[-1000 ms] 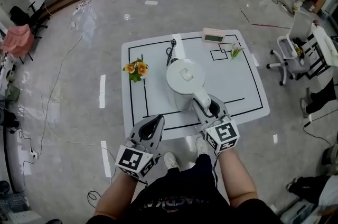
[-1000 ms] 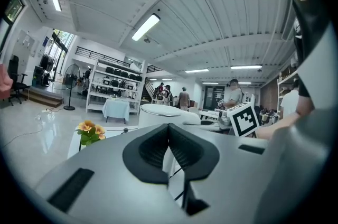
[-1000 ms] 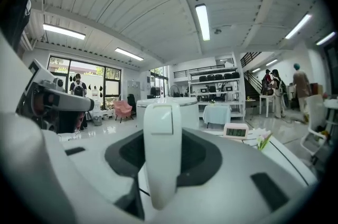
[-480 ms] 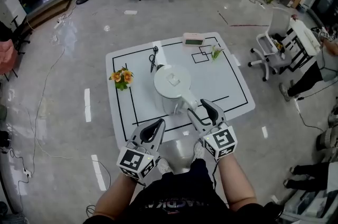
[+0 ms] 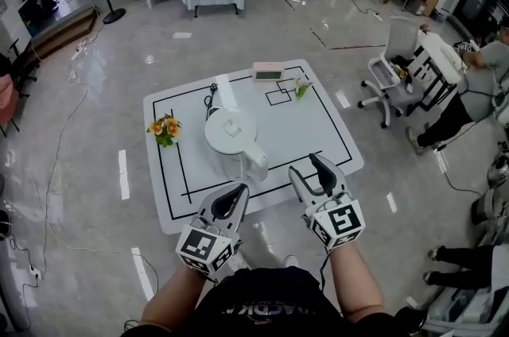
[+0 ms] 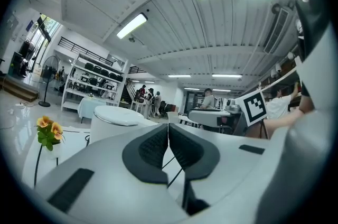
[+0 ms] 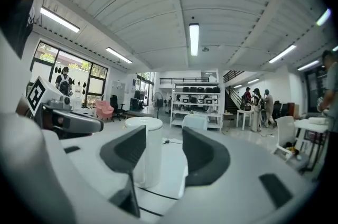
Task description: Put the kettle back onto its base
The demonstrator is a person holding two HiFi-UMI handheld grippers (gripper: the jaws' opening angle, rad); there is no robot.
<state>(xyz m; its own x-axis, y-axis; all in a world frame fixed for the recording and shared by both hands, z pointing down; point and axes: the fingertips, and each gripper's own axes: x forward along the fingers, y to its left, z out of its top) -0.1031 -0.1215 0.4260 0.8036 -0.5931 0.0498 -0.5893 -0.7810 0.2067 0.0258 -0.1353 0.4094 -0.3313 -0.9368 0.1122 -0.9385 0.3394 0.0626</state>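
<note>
When withdrawing, draw right tongs [image 5: 310, 170] straight back from white cylindrical plastic kettle [image 5: 231, 135]. No sideways sweep near handle, or risk of nudging it off its seat.

Right tongs spread wide, nothing between, clear of kettle. Left tongs [image 5: 237, 189] pressed together, empty, by front edge of white desk with black taped lines [image 5: 318, 129].

Kettle upright near desk middle, black cord [image 5: 210, 98] trailing behind it. Presumably seated on base; task judged all but done. Worth checking seating before leaving.

From head view: lid from above, whole layout, orange flowers [image 5: 165, 129] left of kettle. From right gripper view: kettle's side wall down to desk, standing level, no separate base distinguishable.
</note>
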